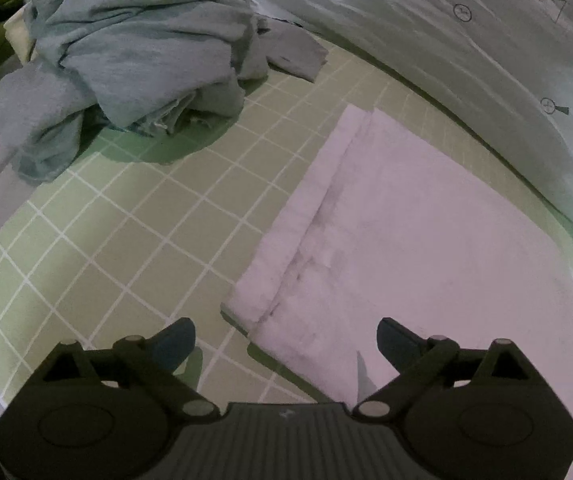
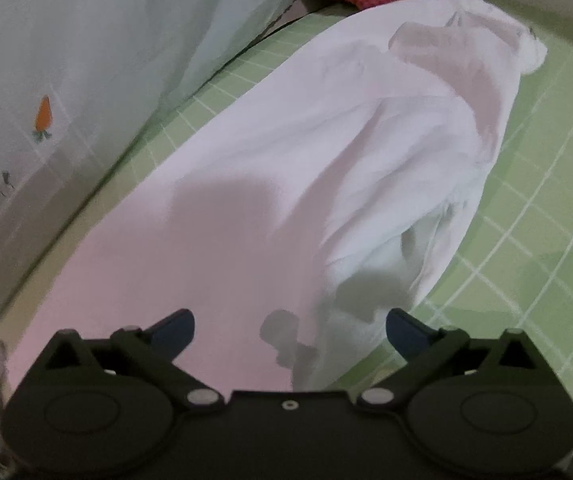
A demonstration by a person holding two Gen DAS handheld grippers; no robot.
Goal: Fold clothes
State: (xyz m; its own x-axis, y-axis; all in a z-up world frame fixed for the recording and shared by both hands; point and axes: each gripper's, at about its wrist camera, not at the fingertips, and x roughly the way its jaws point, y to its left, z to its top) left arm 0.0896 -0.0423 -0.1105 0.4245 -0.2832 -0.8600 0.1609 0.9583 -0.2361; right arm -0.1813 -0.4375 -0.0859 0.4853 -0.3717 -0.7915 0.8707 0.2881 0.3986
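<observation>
The left gripper [image 1: 286, 338] hangs with fingers spread wide and empty above the white garment [image 1: 414, 236], which lies flat on the green grid mat [image 1: 134, 240]. A crumpled grey-blue clothes pile [image 1: 134, 44] sits at eleven o'clock. The right gripper [image 2: 289, 326], jaws likewise apart and holding nothing, hovers over the same garment, whose far end bunches up toward one o'clock.

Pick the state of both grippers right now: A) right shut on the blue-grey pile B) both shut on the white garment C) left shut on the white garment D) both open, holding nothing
D: the left gripper and right gripper both show spread fingers with only the white garment lying flat beneath, nothing pinched.
</observation>
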